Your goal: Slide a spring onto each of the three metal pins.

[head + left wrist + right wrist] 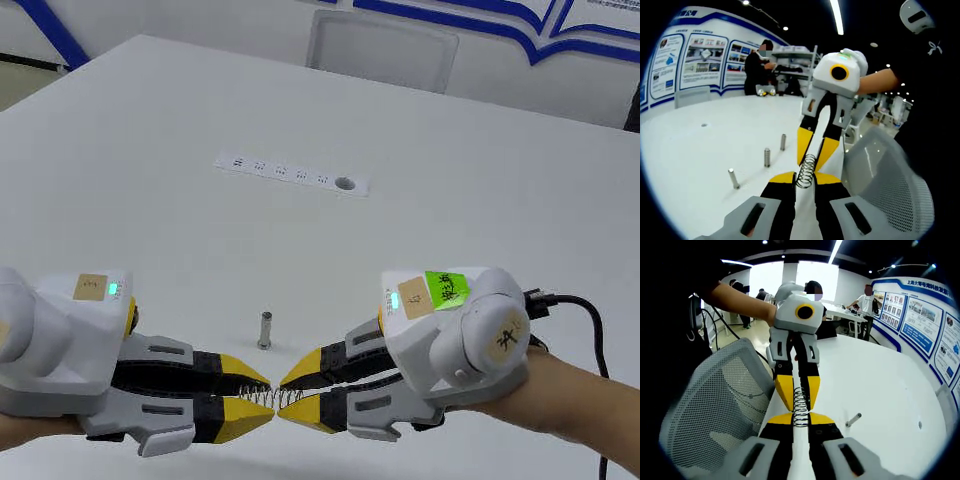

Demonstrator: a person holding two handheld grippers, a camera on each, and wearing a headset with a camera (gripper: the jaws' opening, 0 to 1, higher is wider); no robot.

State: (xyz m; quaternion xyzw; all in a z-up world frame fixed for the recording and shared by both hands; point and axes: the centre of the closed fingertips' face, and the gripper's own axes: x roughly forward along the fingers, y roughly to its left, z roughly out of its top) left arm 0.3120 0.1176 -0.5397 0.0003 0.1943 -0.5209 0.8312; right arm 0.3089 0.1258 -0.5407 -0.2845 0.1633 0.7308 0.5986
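Observation:
A small steel spring (272, 398) stretches between my two grippers near the table's front edge. My left gripper (264, 398) is shut on its left end and my right gripper (286, 398) is shut on its right end, yellow tips almost touching. One upright metal pin (265, 330) stands just beyond the tips. In the left gripper view the spring (806, 170) rises from my left gripper (806, 178) toward the right gripper (813, 156), with three bare pins (767, 157) standing to the left. In the right gripper view the spring (800, 407) runs from my right gripper (800, 419) to the left gripper (800, 392), one pin (853, 419) beside it.
A flush socket strip (290, 173) lies in the white table (450, 200) further out. A grey chair (380, 45) stands at the far edge. A mesh chair (890, 185) is close behind the front edge. A black cable (592, 330) trails from the right gripper. People stand in the background.

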